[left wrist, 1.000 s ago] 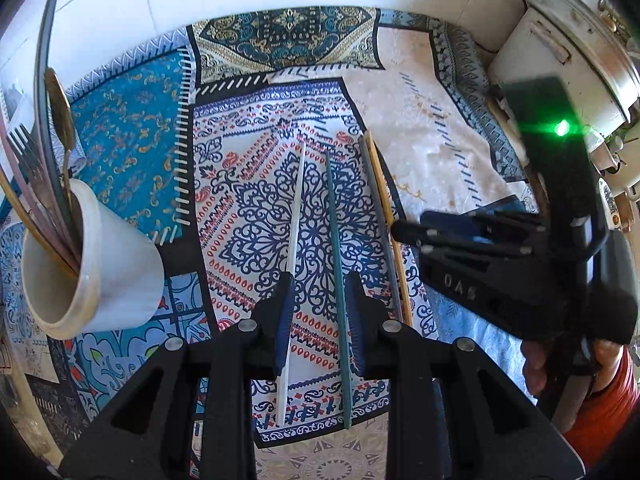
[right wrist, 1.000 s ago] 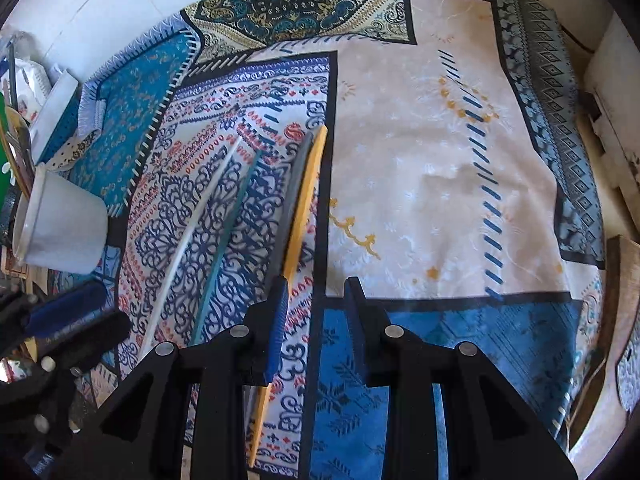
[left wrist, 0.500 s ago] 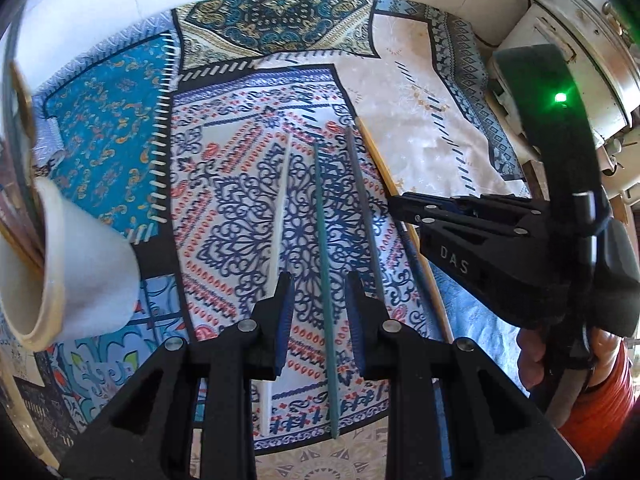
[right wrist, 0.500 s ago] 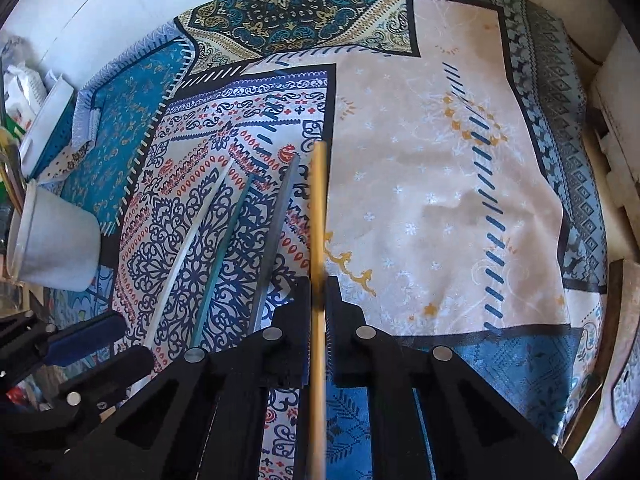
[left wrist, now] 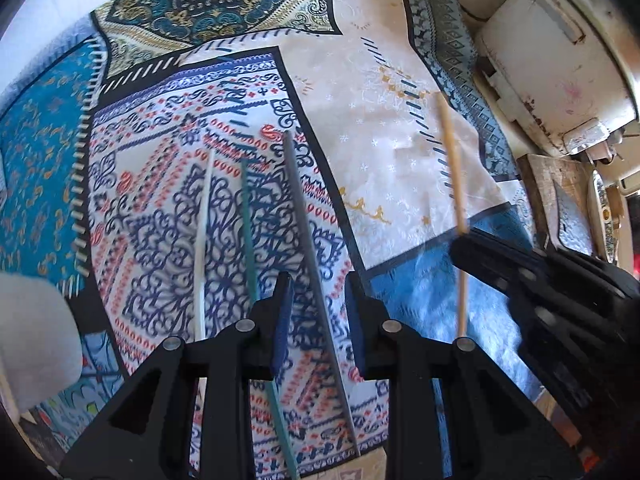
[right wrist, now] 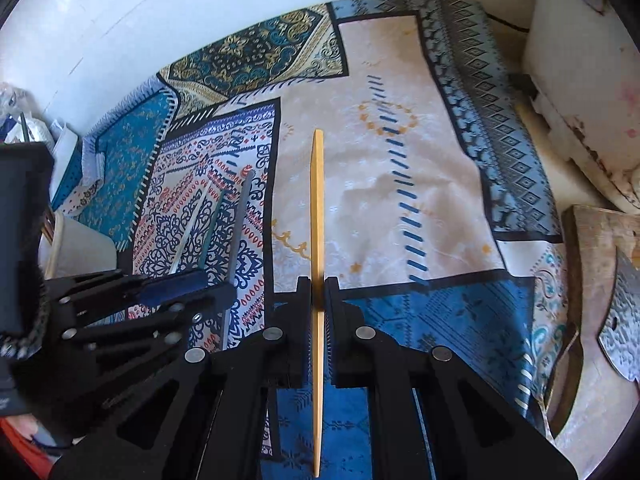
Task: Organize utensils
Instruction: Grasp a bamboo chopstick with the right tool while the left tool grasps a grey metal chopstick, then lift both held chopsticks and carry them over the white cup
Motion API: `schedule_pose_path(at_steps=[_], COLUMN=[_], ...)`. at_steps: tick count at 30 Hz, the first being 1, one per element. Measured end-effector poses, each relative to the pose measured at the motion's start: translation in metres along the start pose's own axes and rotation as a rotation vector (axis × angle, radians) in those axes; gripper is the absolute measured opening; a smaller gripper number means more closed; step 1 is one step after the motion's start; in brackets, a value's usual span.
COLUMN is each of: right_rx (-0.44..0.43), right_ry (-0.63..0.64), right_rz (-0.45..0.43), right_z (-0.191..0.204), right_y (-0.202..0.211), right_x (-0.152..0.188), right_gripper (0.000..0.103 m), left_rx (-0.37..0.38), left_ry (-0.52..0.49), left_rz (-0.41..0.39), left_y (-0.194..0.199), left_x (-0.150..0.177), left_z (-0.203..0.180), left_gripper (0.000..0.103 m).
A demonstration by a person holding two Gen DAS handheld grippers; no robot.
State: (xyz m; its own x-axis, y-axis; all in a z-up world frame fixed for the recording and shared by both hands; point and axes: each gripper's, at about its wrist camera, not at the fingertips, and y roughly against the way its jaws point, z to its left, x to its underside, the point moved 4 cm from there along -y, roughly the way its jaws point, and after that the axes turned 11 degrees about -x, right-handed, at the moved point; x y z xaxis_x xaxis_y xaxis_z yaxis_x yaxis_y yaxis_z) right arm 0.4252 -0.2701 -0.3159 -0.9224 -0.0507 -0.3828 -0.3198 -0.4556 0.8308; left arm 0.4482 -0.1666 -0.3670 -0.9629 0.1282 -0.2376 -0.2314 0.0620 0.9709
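Right claw (right wrist: 318,292) now clenched on yellow chopstick (right wrist: 317,208), lifted clear of patterned cloth (right wrist: 400,208); a second ago it lay beside grey chopstick (left wrist: 308,240). Left claw (left wrist: 318,300) part open, empty, now straddling grey one. White cup (right wrist: 80,246) likely destination.

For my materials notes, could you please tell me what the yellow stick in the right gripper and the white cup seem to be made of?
Yellow stick: probably wood or bamboo; matte tan, flat, tapered at the tip, clamped in the right gripper.
White cup: likely glazed ceramic, with a smooth, plain off-white wall; plastic can't be ruled out.
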Motion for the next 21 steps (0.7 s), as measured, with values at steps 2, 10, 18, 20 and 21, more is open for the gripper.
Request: schedule_pose_path(at_steps=[2, 10, 18, 20, 21], right_rx=[-0.001, 0.002, 0.003, 0.001, 0.003], right_ry=[-0.007, -0.025, -0.019, -0.016, -0.012], right_rz=[-0.013, -0.056, -0.096, -0.107, -0.114], right_z=[0.0, -0.002, 0.005, 0.007, 0.009], right_y=[0.004, 0.022, 0.036, 0.039, 0.041], right_x=[0.001, 0.003, 0.005, 0.006, 0.006], right_gripper=[0.006, 0.006, 0.006, 0.006, 0.006], left_rx=[-0.012, -0.048, -0.023, -0.014, -0.008], left_ry=[-0.009, -0.022, -0.006, -0.006, -0.005], left_rz=[0.008, 0.002, -0.004, -0.022, -0.031], left_y=[-0.005, -0.016, -0.008, 0.0, 0.005], left_x=[-0.003, -0.013, -0.008, -0.004, 0.002], left_z=[-0.004, -0.012, -0.009, -0.008, -0.004], left_gripper=[0.025, 0.007, 0.004, 0.004, 0.004])
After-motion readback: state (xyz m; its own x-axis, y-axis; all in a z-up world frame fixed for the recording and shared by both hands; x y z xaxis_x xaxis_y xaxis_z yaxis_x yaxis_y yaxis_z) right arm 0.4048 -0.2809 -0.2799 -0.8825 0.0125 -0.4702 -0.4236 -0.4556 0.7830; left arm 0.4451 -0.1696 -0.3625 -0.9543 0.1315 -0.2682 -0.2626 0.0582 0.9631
